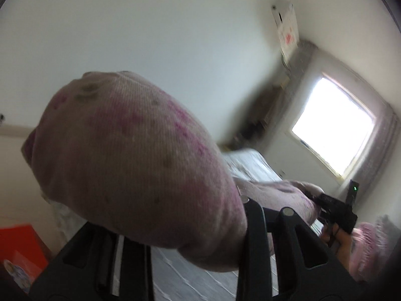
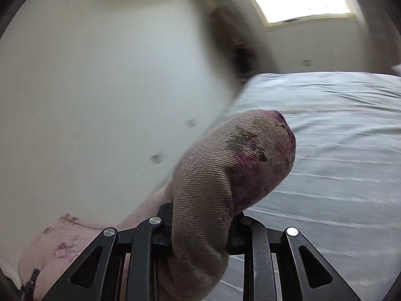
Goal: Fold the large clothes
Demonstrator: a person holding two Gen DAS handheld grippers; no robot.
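Note:
A pale pink ribbed garment (image 1: pixel 130 165) with purple flower print fills the left wrist view; my left gripper (image 1: pixel 200 245) is shut on a bunched fold of it, fingers hidden under the cloth. In the right wrist view my right gripper (image 2: pixel 200 235) is shut on another bunched corner of the same garment (image 2: pixel 225 165), which stretches off to the lower left (image 2: pixel 57 245). Both hold it lifted above the bed. My right gripper also shows in the left wrist view (image 1: pixel 335 213), clamped on the cloth's far end.
A bed with a grey-white sheet (image 2: pixel 325 138) lies below and ahead. A bright window (image 1: pixel 333 125) with curtains is on the far wall. A pink fluffy cushion (image 1: pixel 368 245) lies at the right, a red box (image 1: pixel 20 245) at the left.

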